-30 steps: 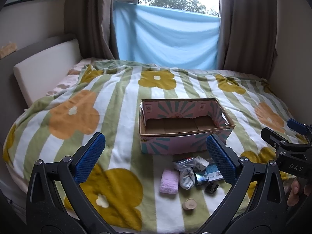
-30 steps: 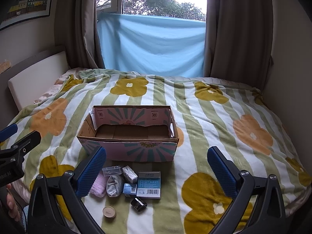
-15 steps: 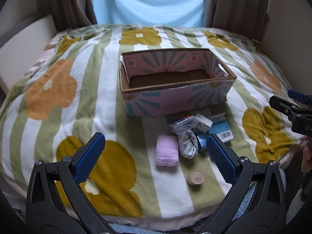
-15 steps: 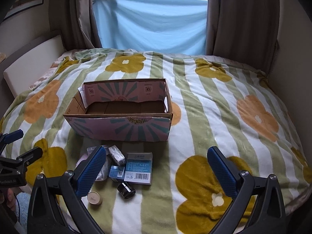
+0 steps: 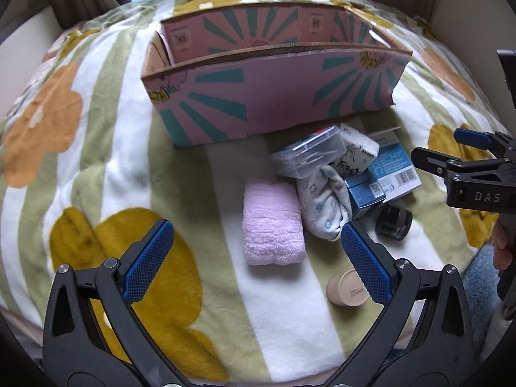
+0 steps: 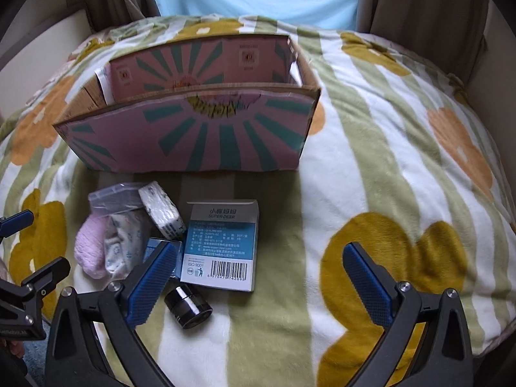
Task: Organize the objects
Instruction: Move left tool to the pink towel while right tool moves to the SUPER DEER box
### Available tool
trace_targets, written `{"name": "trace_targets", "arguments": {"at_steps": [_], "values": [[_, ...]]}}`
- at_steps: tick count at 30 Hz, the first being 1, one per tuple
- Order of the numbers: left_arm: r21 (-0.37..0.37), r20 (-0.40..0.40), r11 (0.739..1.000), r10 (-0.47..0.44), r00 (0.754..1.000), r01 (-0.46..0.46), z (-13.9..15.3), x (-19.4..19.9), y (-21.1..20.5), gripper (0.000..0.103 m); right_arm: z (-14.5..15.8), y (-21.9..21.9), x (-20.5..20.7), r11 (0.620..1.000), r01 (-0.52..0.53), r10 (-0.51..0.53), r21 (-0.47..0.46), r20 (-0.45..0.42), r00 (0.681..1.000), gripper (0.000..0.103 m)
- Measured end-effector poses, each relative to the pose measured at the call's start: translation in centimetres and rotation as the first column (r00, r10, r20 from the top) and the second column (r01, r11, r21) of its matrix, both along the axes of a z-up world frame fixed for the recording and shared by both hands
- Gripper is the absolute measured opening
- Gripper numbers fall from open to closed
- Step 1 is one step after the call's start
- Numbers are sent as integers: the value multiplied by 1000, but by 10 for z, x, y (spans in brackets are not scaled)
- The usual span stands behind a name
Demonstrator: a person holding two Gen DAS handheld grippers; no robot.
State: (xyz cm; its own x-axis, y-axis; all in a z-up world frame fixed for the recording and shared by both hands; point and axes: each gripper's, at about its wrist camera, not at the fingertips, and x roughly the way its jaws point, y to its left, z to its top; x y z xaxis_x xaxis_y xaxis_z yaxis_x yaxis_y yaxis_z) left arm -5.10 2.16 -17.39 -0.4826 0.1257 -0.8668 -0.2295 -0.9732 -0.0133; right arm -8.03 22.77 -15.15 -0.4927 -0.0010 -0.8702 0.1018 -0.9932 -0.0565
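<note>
Nothing is picked up yet. Both the left gripper and right gripper hang wide open before the pink box; next, probably grab the pink towel

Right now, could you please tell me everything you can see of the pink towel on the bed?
The pink towel is a fluffy, terry-like cloth folded into a thick oblong. It lies flat on the striped blanket, in front of the cardboard box. Its right side touches the patterned sock. No gripper touches it.

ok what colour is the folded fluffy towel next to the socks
Pale pink. The folded fluffy towel shows best in the left wrist view.
</note>
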Motion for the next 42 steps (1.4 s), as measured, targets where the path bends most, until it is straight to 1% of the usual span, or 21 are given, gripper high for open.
{"name": "trace_targets", "arguments": {"at_steps": [2,4,6,9,11,19,21,23,25,28,30,32,33,35,37,40,41,42], "values": [[-12,19,1000,-6,1000,6,-10,-5,2,102,-11,-2,-7,1000,-3,3,6,20,1000,102],[-23,41,1000,-13,999,14,-21,-10,4,100,-20,-4,-13,1000,-7,7,8,36,999,99],[-38,59,999,-18,998,20,-30,-14,5,99,-27,-6,-17,1000,-11,11,2,52,999,99],[-40,75,999,-22,997,25,-40,-18,6,99,-35,-9,-22,1000,-20,21,-11,65,998,99],[-29,84,999,-24,996,26,-44,-21,6,99,-39,-11,-25,1000,-26,27,-13,73,997,99],[8,99,999,-34,994,34,-49,-28,4,99,-47,-16,-28,999,-35,38,-36,90,995,97],[4,101,1000,-31,994,31,-48,-28,2,97,-47,-19,-26,998,-44,47,-42,92,995,97],[-9,102,999,-32,994,33,-46,-28,0,92,-47,-20,-23,998,-47,50,-31,87,995,97],[-30,101,999,-36,994,39,-44,-28,-2,91,-47,-18,-22,998,-44,47,-41,92,995,93],[-27,98,999,-41,994,44,-43,-28,-5,90,-48,-14,-19,998,-28,33,-55,97,995,88],[-16,102,999,-42,994,44,-43,-29,-5,86,-48,-11,-19,998,-16,22,-60,100,995,85],[6,112,999,-51,992,51,-46,-32,-2,77,-50,-9,-18,998,-8,16,-68,108,994,85],[17,115,998,-54,992,53,-47,-34,-1,74,-50,-9,-17,998,-7,15,-67,108,994,85],[34,121,998,-59,991,55,-50,-36,3,65,-51,-11,-15,998,-9,16,-62,108,994,85],[45,129,997,-62,990,57,-53,-39,5,60,-52,-11,-14,998,-10,17,-59,116,993,85],[66,124,995,-78,989,70,-50,-42,6,48,-52,-14,-10,999,-18,23,-39,134,991,85],[74,119,994,-85,989,77,-49,-42,5,45,-51,-15,-7,999,-24,28,-32,139,990,85],[78,116,994,-90,989,81,-47,-42,5,45,-51,-15,-5,999,-29,32,-25,142,989,85]]}}
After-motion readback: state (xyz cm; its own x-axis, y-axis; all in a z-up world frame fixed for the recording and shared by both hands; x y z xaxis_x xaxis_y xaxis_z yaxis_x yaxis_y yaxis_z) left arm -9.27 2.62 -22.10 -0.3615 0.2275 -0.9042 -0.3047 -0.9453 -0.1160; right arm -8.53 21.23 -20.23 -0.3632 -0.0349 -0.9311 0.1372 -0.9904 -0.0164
